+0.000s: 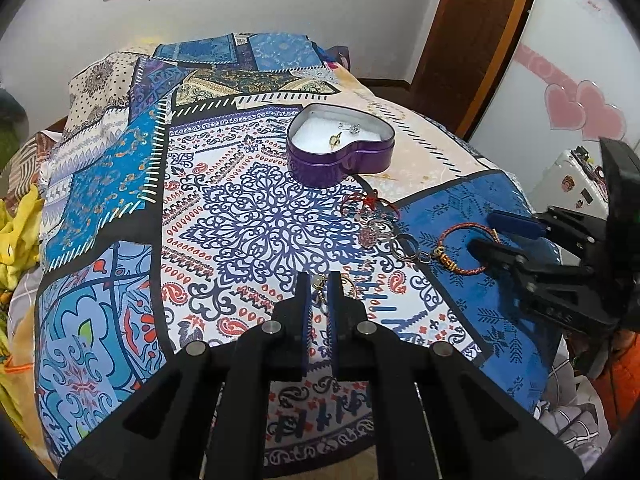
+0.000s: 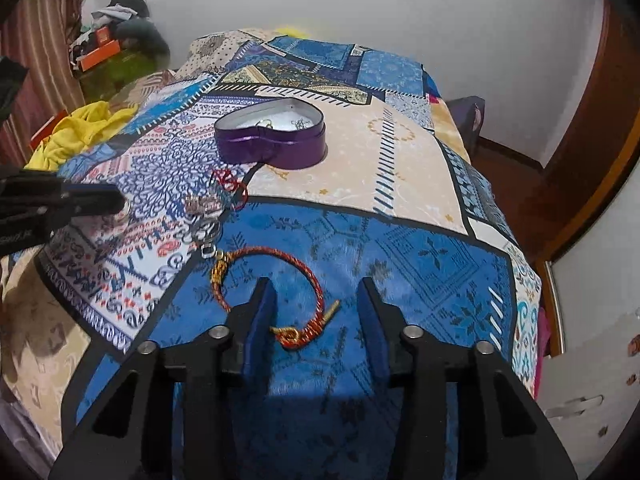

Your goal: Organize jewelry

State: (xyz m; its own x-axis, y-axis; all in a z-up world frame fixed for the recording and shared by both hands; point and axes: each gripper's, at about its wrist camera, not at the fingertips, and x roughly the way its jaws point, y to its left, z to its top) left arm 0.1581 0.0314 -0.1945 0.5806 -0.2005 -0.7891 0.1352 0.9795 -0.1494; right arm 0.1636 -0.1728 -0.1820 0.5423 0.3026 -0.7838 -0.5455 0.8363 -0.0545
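A purple heart-shaped tin stands open on the patterned cloth, with small earrings on its white lining; it also shows in the right wrist view. My left gripper is shut on a small ring with a pale bead, low over the cloth. My right gripper is open, its fingers straddling a red and gold braided bracelet on the blue patch. A thin red string bracelet and silver rings lie between the tin and the bracelet.
The cloth covers a bed. Yellow fabric lies at its left side. A wooden door frame and a white cabinet stand to the right. Clutter is piled by the far left wall.
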